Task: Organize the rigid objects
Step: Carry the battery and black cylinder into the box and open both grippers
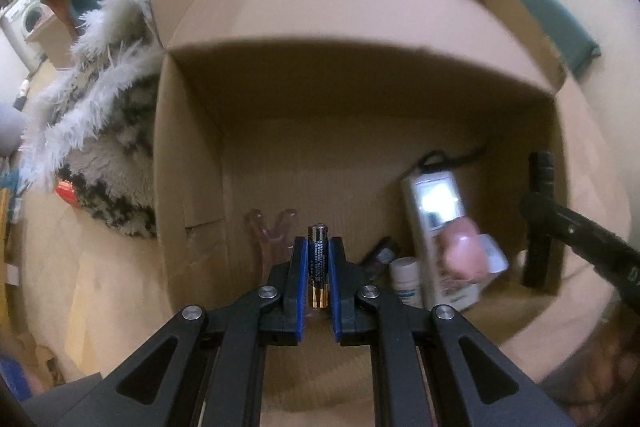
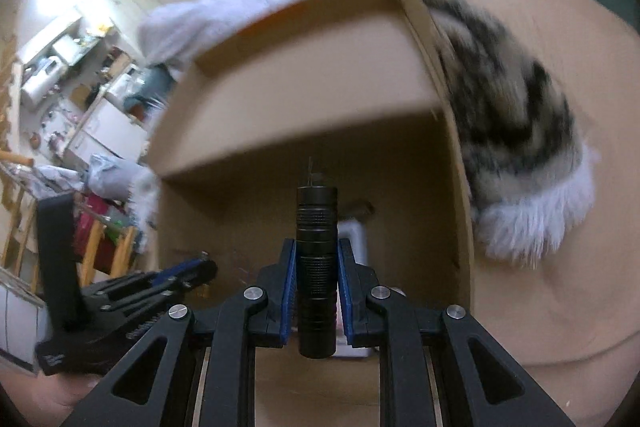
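My left gripper is shut on a black and gold battery and holds it over the open cardboard box. My right gripper is shut on a black flashlight, also over the box. The flashlight shows in the left wrist view at the box's right side. The left gripper shows in the right wrist view at the lower left. Inside the box lie a white remote, a pink object, a white bottle and a clear pink slingshot-shaped piece.
The box sits on a beige surface. A fluffy white and black patterned blanket lies against the box's side, seen also in the right wrist view. A teal cushion is behind the box. Cluttered shelves stand far left.
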### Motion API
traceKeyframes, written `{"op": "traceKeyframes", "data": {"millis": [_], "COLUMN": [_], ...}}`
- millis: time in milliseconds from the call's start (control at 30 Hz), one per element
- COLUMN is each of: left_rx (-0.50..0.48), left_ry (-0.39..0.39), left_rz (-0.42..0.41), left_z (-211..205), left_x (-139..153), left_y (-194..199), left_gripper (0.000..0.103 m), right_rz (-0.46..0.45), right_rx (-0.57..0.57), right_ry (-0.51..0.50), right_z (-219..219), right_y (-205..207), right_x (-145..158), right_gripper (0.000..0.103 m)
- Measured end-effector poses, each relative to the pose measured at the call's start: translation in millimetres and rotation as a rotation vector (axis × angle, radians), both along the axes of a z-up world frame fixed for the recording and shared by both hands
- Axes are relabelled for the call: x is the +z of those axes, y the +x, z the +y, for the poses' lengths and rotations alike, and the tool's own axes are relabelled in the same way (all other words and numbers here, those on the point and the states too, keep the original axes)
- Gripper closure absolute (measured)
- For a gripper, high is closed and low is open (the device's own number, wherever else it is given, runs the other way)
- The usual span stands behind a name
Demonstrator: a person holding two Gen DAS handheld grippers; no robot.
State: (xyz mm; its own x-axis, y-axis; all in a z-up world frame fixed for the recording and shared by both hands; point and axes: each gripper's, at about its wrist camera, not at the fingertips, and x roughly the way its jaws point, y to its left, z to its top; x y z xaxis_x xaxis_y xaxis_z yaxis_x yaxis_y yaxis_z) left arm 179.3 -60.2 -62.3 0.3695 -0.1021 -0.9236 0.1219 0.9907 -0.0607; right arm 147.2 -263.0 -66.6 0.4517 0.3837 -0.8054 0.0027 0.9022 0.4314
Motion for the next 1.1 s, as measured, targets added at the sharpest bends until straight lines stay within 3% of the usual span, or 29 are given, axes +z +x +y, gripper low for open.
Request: {"op": "traceKeyframes", "data": {"millis": [267,600,667,733,833,867,900,933,1000,1100], "left_rx": [-0.029,-0.021,-0.019,-0.021,-0.034,-0.04,-0.045,-0.048,-0.047,-0.054], "left_ry": [0.012,0.012,0.015,0.016,0.036,0.036,0.039,0.046,0.056,0.059], "left_rz": [-0.01,0.041,0.044,0.039,0.009,0.003,-0.003,-0.012,-0.034,-0.042], "left_z": [-8.4,-7.9,-9.3,-9.7,-13.2,-13.9,-15.5,-16.0,-17.1,-20.2], "left_x": [-9.4,-25.9,-26.6,-24.6,-19.1,-17.0,-15.4,-14.2,-10.4,-6.9], "left_y": [-1.1,-4.8,-5.6,-8.0,-11.2,-11.7,-13.1,-13.4,-15.9,-18.0], "left_gripper": [0.094,0.094,0.091,0.08,0.063,0.06,0.05,0.04,0.037,0.037], "right_rz": [0.123,0.161,0.152,0.134,0.111,0.105,0.096,0.087,0.073,0.049], "right_rx": [0.007,0.008,0.005,0.008,0.015,0.014,0.012,0.015,0.02,0.036], "right_ry": [-0.041,-0.074,-0.057,-0.055,-0.035,-0.029,-0.019,0.009,0.027,0.005], "right_z": [3.5,15.7,15.5,15.0,15.9,15.8,15.0,13.6,15.5,20.8], "right_y": [15.7,26.7,25.8,25.5,24.9,24.6,25.0,24.7,24.5,23.2], "right_x": [-36.8,-48.1,-45.2,-41.7,-36.8,-35.3,-33.5,-31.2,-28.0,-23.6], "right_gripper": [0.083,0.083,0.083,0.081,0.075,0.067,0.054,0.05,0.038,0.032]}}
